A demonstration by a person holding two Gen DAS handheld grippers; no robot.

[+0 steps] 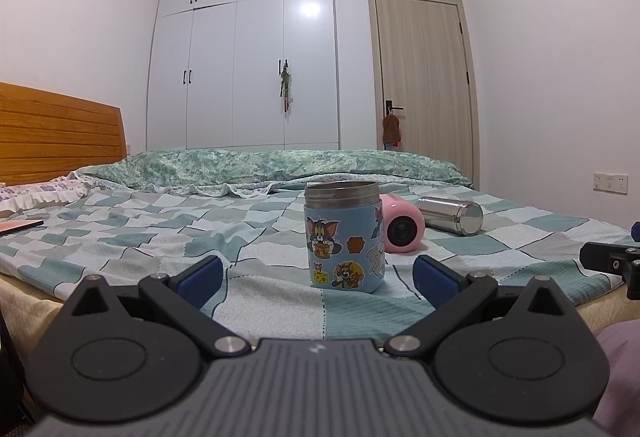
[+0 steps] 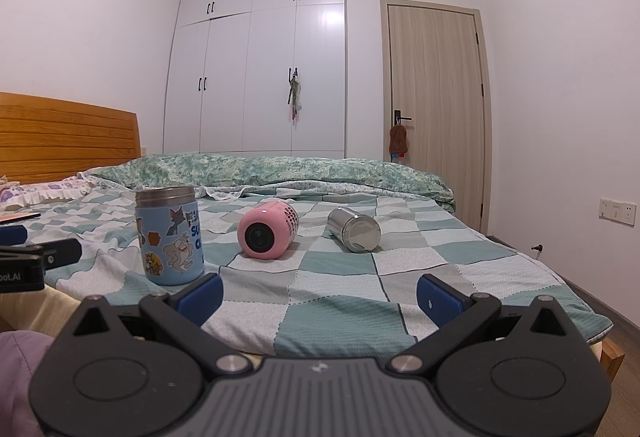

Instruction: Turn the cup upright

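Observation:
A blue cartoon-sticker cup [image 1: 344, 237] with a steel rim stands upright on the checked bedspread; it also shows in the right wrist view [image 2: 170, 235]. A pink cup [image 2: 267, 229] lies on its side, its round end facing me, and shows behind the blue cup in the left wrist view [image 1: 402, 229]. A steel cup [image 2: 354, 229] lies on its side to the right, also seen in the left wrist view [image 1: 452, 215]. My left gripper [image 1: 318, 279] is open and empty just in front of the blue cup. My right gripper [image 2: 318, 293] is open and empty, short of the pink and steel cups.
The bed [image 2: 440, 261] has a wooden headboard [image 1: 60, 133] at left and a rolled green quilt [image 2: 260, 169] at the back. A flat reddish item [image 1: 20, 227] lies at far left. The bed's right edge drops to the floor [image 2: 624, 337]. Wardrobe and door stand behind.

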